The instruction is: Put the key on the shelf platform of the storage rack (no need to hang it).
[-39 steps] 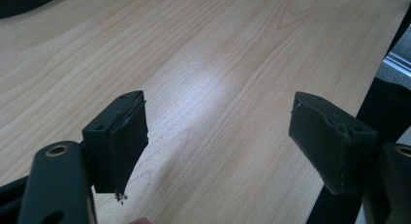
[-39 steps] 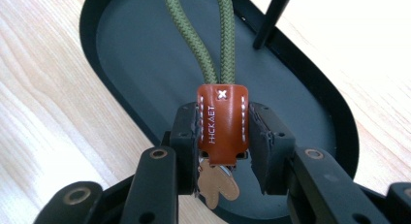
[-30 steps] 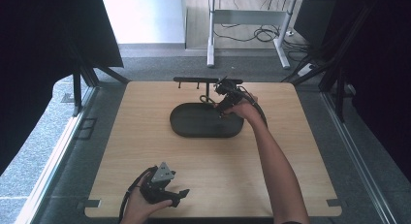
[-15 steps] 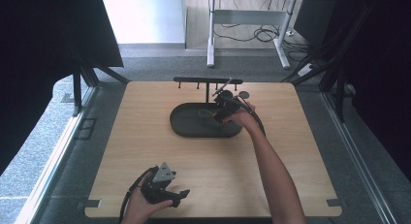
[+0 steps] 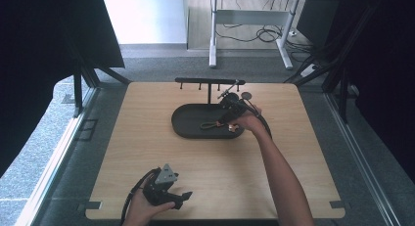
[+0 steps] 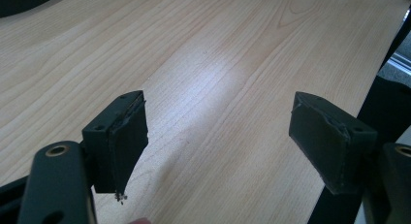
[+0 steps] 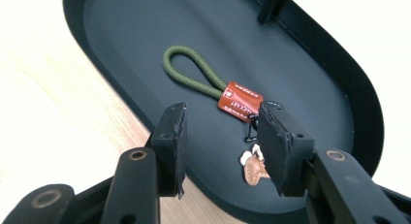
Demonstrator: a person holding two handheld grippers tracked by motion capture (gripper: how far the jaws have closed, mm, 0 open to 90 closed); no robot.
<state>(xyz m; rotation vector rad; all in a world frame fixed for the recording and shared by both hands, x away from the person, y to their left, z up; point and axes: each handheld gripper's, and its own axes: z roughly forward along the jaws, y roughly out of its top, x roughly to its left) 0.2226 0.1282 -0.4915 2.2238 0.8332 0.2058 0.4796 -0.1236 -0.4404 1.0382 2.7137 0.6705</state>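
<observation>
The keychain (image 7: 220,88) lies flat in the dark oval tray (image 7: 121,44), close to the tray's near rim. It has a green cord loop, a red-brown leather tab with white stitching and tiny letters too small to read, and a small black metal clip at the tab's end. Part of that clip is hidden behind one jaw of the right gripper (image 7: 220,144). A little tan leather charm (image 7: 254,168) lies just beside the clip, and the same jaw cuts some of it off, so its shape is hard to tell. From the high view the keychain (image 5: 211,124) is only a thin green and red line in the tray (image 5: 188,125), and the right gripper (image 5: 230,119) sits over the tray's right end. Its jaws have just been opening; they stand apart above the tray, with the clip and charm near one jaw and nothing squeezed between them. A black rack with pegs (image 5: 208,81) stands at the tray's far side; the hand and gripper partly cover its right end. The left gripper (image 5: 177,196) is well away from the tray, near the front edge of the wooden table (image 5: 147,147). Its jaws are wide apart with only bare wood between them.
</observation>
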